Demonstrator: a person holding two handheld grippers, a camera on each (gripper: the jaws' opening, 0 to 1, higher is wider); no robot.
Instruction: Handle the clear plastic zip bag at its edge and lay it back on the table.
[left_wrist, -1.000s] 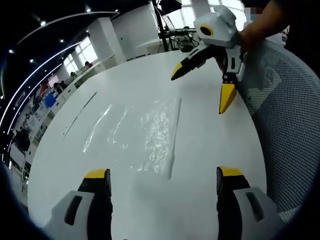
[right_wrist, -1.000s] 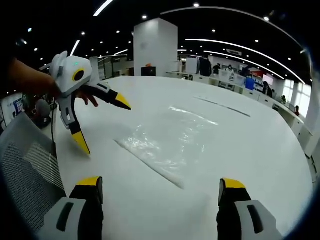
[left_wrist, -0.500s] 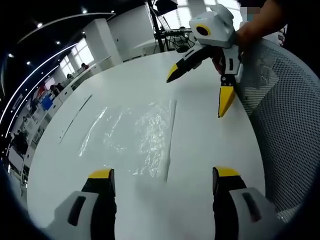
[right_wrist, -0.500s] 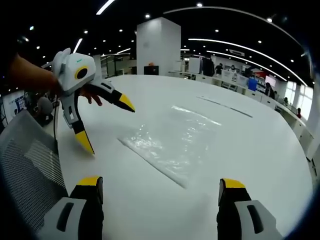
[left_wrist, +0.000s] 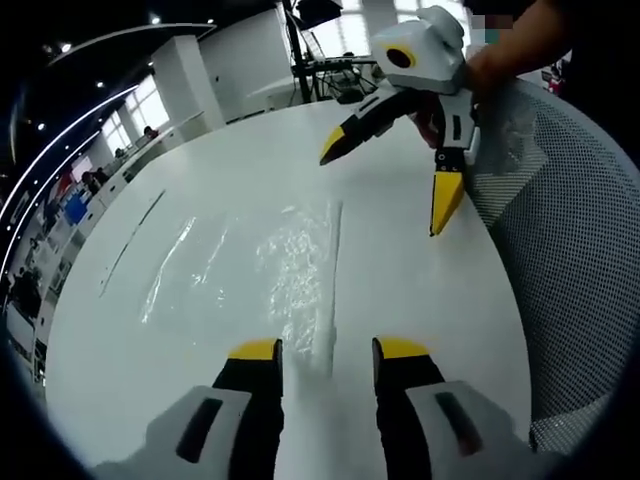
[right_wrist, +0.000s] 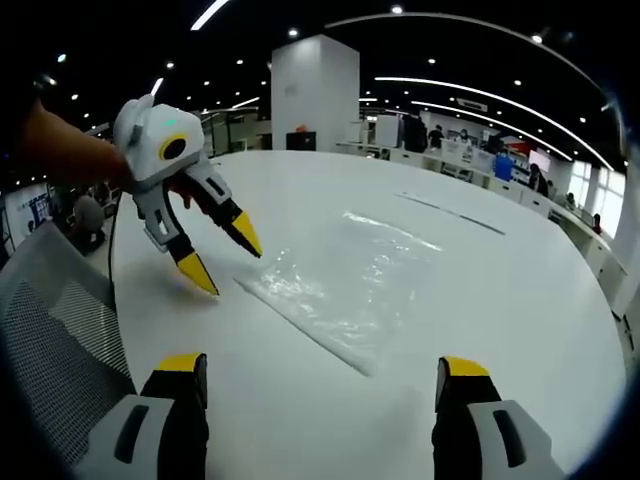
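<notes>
Landmark: the clear plastic zip bag (left_wrist: 270, 265), lying flat on the white table (left_wrist: 400, 260), zip strip running along its right side in the left gripper view.

What changed over the last second: your left gripper (left_wrist: 325, 350) has narrowed its jaws a lot. They were spread wide; now they sit only partly apart, straddling the bag's near corner at the zip edge. In the right gripper view the left gripper (right_wrist: 222, 258) has also dropped, tips now just beside the bag's corner, close to the table. Can't tell from either view whether a tip is already touching the plastic.

Your right gripper (right_wrist: 320, 370) hasn't changed: jaws spread wide, holding nothing, hovering short of the bag's near edge. In the left gripper view it hangs past the bag's far end (left_wrist: 385, 170), well above the surface.

My read: you're mid-closure on the edge pinch, not yet gripped. Bag hasn't lifted, so the lift and lay-back are both still to do. Thin film flat on a slick table may slip out from between the tips.
</notes>
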